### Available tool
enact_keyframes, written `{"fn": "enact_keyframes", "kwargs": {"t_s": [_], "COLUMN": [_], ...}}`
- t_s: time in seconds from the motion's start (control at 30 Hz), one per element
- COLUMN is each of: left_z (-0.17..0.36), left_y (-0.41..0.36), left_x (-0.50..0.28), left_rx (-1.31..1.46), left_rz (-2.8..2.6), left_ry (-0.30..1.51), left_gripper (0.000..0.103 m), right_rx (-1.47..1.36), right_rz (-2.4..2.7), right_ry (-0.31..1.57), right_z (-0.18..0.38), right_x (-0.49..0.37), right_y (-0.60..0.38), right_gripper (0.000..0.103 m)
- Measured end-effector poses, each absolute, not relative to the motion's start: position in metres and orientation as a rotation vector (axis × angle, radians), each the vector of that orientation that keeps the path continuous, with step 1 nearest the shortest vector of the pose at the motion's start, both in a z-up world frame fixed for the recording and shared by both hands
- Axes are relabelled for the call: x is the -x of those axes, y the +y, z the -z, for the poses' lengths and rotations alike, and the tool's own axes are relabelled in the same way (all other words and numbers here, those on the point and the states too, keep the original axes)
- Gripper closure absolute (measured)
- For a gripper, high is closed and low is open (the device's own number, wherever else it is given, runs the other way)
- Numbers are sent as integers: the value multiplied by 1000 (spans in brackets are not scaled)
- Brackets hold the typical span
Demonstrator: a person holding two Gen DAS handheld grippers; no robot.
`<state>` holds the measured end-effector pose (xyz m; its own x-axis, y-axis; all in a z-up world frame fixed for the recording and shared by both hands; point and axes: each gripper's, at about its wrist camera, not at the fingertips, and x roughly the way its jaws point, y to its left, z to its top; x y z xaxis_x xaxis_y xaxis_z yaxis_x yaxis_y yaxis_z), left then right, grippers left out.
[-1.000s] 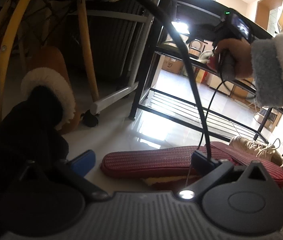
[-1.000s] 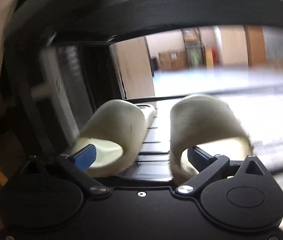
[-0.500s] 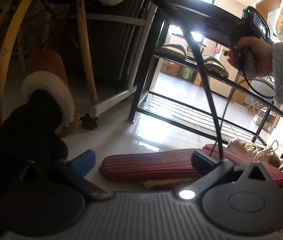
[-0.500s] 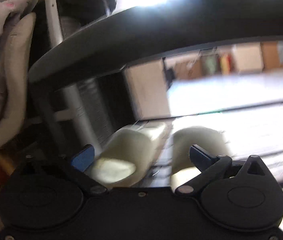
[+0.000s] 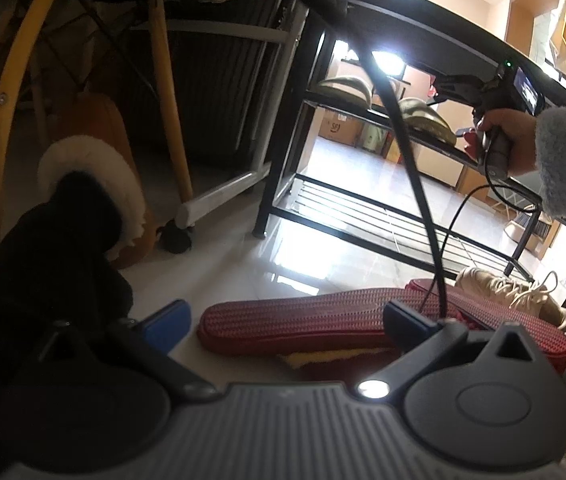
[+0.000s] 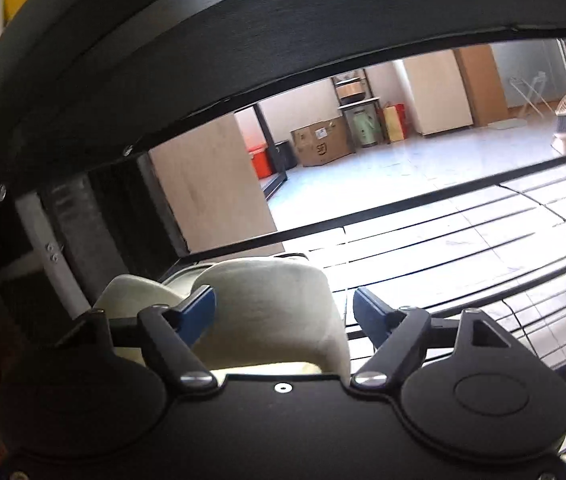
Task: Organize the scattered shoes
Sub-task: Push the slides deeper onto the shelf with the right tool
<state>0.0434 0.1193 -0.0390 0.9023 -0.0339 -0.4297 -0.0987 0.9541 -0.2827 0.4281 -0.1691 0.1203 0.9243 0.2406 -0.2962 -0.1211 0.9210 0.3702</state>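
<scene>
In the left wrist view, the left hand-held gripper [image 5: 279, 322] sits low in the frame with its jaws spread wide and nothing between them. Just past its blue fingertips [image 5: 167, 325], a red slipper [image 5: 303, 326] lies sole-up on the glossy floor [image 5: 243, 256], a second red sole overlapping it to the right. A beige laced sneaker [image 5: 511, 290] rests at the right edge, beside a leg of the black shoe rack [image 5: 283, 148]. At left, a brown boot with a white fleece cuff [image 5: 95, 172] stands near a chair's wooden legs [image 5: 169, 92]. Farther back, in the upper right, a hand in a fuzzy grey sleeve [image 5: 511, 140] holds the other tool at the rack's middle shelf, where two pale slippers sit.

In the right wrist view, the right hand-held gripper [image 6: 283, 312] is closing, its jaws still apart; the nearer cream slipper [image 6: 271, 316] lies between them, the left pad at its side and the right pad clear of it. The second cream slipper [image 6: 135, 296] sits just left, both on the slatted shelf [image 6: 463, 248].
</scene>
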Motion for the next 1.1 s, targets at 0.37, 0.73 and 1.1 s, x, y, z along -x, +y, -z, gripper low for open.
{"fn": "enact_keyframes", "kwargs": {"t_s": [0.37,0.73,1.1], "left_z": [39,39,37], "left_y": [120,123,122], "left_x": [-43,-43,-42], "left_rx": [313,331,329], "left_rz": [-39,-40,-34], "left_ry": [448,449,444], "left_gripper": [0,0,0], "right_rx": [-374,-293,62], "right_rz": [-234,-235,-477], "right_ry": [379,401,221], "right_z": [-116,-120,-137], "right_x": [-426,-452,-366], "right_y": [-150,-122,-66], "right_gripper": [31,31,30]}}
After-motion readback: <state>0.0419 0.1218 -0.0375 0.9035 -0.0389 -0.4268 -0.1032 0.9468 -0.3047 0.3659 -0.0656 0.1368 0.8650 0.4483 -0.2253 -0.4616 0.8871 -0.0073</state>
